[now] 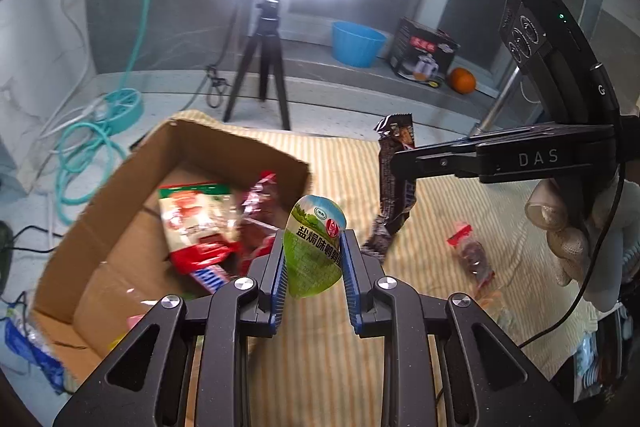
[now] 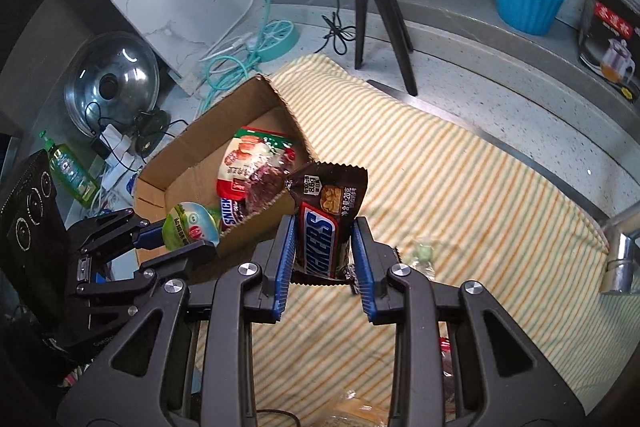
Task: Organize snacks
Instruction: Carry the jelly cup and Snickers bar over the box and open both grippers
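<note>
Green snack pouch (image 1: 316,247) is pinched in left gripper (image 1: 314,263), jaws nearly closed, just beside cardboard box (image 1: 80,239) w/ snacks inside. Snickers bar (image 2: 324,231) is clamped in right gripper (image 2: 324,259), over striped cloth (image 2: 460,187).
</note>
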Demonstrator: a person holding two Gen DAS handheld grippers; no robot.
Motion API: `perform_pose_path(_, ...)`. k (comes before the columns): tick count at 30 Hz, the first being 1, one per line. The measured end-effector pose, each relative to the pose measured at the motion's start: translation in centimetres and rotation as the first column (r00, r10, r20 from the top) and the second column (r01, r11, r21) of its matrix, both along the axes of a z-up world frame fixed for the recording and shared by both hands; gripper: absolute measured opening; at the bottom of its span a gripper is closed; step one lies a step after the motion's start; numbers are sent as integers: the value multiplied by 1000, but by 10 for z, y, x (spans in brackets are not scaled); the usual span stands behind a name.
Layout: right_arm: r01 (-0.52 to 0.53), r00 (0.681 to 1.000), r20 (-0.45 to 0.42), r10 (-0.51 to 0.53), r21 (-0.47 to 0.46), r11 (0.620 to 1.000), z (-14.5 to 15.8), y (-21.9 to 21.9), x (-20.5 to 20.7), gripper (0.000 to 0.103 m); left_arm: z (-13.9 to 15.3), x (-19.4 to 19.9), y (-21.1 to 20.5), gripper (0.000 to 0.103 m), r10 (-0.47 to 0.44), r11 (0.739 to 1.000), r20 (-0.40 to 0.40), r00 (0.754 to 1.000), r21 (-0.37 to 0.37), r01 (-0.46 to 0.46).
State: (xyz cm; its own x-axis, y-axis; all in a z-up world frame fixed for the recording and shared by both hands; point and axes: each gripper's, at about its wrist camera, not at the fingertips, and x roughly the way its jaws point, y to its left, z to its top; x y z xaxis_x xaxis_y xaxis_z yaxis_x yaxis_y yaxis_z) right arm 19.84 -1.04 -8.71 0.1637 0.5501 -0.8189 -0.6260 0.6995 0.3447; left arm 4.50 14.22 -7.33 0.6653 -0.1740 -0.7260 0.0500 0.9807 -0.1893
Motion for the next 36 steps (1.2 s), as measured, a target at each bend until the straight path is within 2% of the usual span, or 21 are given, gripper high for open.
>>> perform_pose_path(16, -74, 997, 19, 73, 27, 997, 13, 58, -6, 29, -1, -16, 68, 23, 156, 988, -22, 988, 9, -156)
perform_pose_path(25, -127, 992, -21, 127, 16, 992, -2, 97, -7, 29, -19, -18, 98, 23, 242, 970, -86, 966, 7, -243)
perform_pose_path(36, -186, 981, -57, 185, -11, 983, -19, 126, -18, 30, -31, -19, 113, 23, 284, 958, -122, 951, 0, -286)
